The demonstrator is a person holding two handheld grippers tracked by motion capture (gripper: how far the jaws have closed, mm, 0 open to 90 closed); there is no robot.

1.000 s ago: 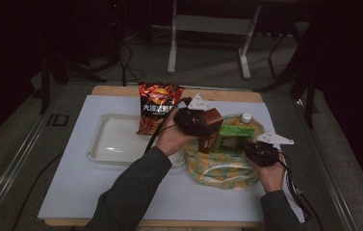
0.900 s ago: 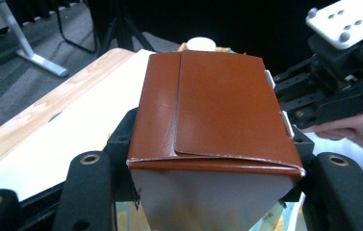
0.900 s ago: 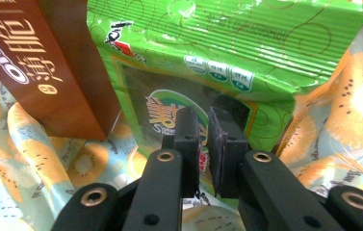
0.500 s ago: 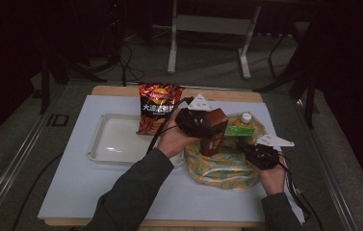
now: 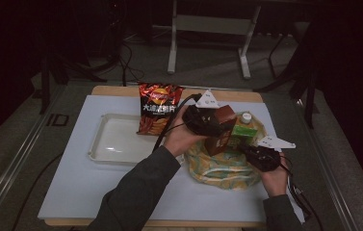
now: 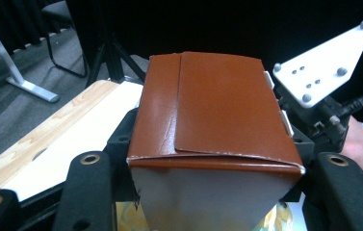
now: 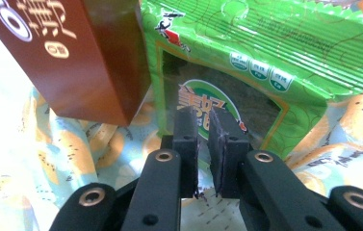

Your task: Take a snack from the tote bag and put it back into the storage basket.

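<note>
A brown carton (image 5: 221,131) hangs over the open yellow-patterned bag (image 5: 217,169), gripped at its sides by my left gripper (image 5: 217,126). In the left gripper view the carton's top flap (image 6: 217,110) sits between the black jaws of that gripper (image 6: 213,144). My right gripper (image 5: 247,149) is at the bag's right rim. In the right gripper view its pads (image 7: 203,120) are nearly together with thin bag cloth (image 7: 87,144) pinched low between them. Just beyond them stand the carton (image 7: 73,57) and a green packet (image 7: 265,62), the same green packet (image 5: 244,131) that stands in the bag.
A red chips bag (image 5: 157,108) lies at the back of the pale mat, beside a white tray (image 5: 116,139) to the left. A white-capped bottle (image 5: 247,116) pokes out of the bag behind the packet. Dark stands and cables surround the table.
My left gripper has lifted the brown carton up and slightly right, higher out of the bag. The right gripper has stayed at the bag's rim.
</note>
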